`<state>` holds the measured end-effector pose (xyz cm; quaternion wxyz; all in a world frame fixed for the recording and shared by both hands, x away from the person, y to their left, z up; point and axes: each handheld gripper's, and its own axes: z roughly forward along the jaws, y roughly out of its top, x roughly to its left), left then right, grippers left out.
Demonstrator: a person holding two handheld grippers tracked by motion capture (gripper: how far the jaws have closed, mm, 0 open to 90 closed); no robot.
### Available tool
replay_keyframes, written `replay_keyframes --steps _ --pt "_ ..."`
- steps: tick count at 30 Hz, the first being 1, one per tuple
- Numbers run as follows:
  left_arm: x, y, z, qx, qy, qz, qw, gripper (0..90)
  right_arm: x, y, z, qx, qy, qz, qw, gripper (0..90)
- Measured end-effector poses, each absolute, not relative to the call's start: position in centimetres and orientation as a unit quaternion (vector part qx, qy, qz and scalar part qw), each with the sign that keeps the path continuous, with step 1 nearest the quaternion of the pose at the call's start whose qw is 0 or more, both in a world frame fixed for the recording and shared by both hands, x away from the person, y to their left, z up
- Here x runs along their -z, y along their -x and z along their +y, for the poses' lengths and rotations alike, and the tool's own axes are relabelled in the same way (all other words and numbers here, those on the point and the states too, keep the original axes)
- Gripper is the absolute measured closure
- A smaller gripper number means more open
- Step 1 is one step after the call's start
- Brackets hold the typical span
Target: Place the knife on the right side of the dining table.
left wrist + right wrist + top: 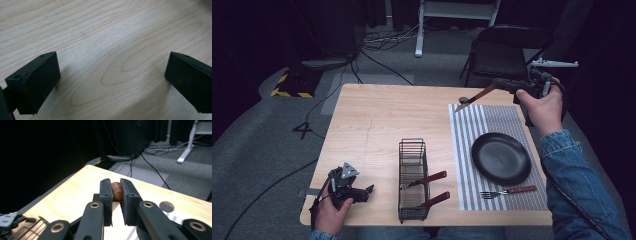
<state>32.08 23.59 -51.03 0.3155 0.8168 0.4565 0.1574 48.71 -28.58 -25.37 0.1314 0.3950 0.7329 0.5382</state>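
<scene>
Right tongs [116, 202] clamped on a brown-handled utensil [475, 96], head indistinct.

A black plate [501, 158] and a fork [507, 192] lay on a striped mat [492, 120]; a wire basket [413, 180] held two brown-handled utensils [428, 179].

High view: overhead, facing forward over whole desk [377, 115]. Left gripper view: close above bare wood. Right gripper view: low, facing across desk toward floor; shares wire basket [413, 180] with high view.
</scene>
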Motion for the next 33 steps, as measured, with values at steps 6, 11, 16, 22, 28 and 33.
replay_keyframes --steps 6,11,16,22,28,33 --pt "51.0 -32.1 23.6 -0.157 -0.817 0.457 0.315 0.2 27.5 -50.8 -29.4 -0.521 -0.420 0.732 0.129 80.9" --pt "51.0 -32.1 23.6 -0.158 -0.816 0.457 0.315 0.2 29.4 -52.1 -29.8 -0.513 -0.440 0.727 0.116 80.9" --pt "51.0 -32.1 23.6 -0.158 -0.817 0.457 0.315 0.2 31.0 -53.1 -30.4 -0.501 -0.461 0.724 0.112 80.9" --pt "51.0 -32.1 23.6 -0.158 -0.817 0.457 0.315 0.2 32.7 -53.9 -31.0 -0.484 -0.481 0.723 0.109 80.8" --pt "51.0 -32.1 23.6 -0.158 -0.817 0.457 0.315 0.2 34.1 -54.3 -31.1 -0.477 -0.488 0.725 0.092 80.8" --pt "51.0 -32.1 23.6 -0.158 -0.816 0.457 0.315 0.2 34.5 -54.3 -31.0 -0.478 -0.488 0.726 0.081 80.8"
